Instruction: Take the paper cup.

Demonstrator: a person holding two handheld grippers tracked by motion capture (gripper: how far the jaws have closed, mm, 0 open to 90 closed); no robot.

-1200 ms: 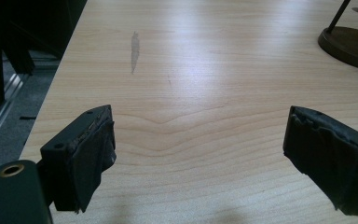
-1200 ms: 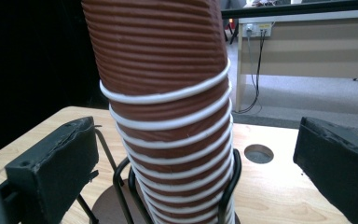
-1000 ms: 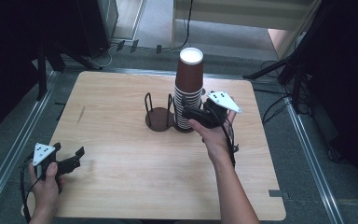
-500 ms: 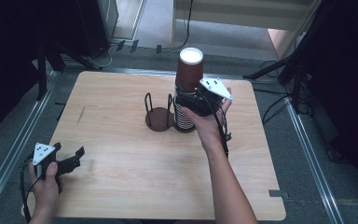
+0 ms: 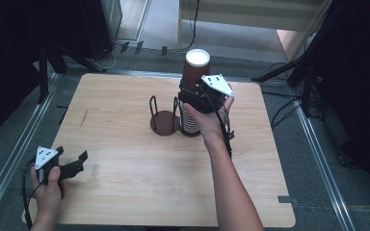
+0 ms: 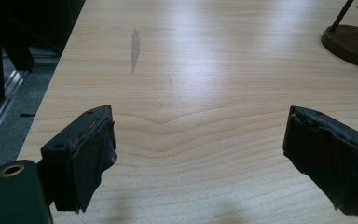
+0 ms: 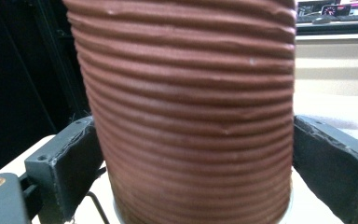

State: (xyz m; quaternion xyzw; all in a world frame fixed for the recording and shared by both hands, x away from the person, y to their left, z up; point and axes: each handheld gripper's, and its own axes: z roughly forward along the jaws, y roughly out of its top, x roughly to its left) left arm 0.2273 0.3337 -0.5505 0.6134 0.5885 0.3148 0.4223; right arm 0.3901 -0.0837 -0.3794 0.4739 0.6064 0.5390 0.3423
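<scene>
A tall stack of ribbed brown paper cups (image 5: pixel 191 121) stands at the table's far middle, its top cup (image 5: pixel 196 67) showing a white inside. My right gripper (image 5: pixel 192 94) reaches in from the near side and is shut on the upper part of the stack. In the right gripper view the ribbed cup wall (image 7: pixel 191 107) runs from one pad to the other of the right gripper (image 7: pixel 196 163). My left gripper (image 5: pixel 72 155) rests at the near left corner, held in a hand. Its jaws are open over bare wood in the left gripper view (image 6: pixel 198 154).
A dark round cup holder (image 5: pixel 163 124) with thin wire uprights stands just left of the stack, and its base (image 6: pixel 349 39) shows at the top right of the left gripper view. The wooden table (image 5: pixel 125 192) has a small grey smear (image 6: pixel 134 44) near its left edge. Dark stands and cables surround it.
My right gripper has moved away from me and up along the cup stack, from beside its lower part to around its upper part. The left gripper and the stack have stayed put.
</scene>
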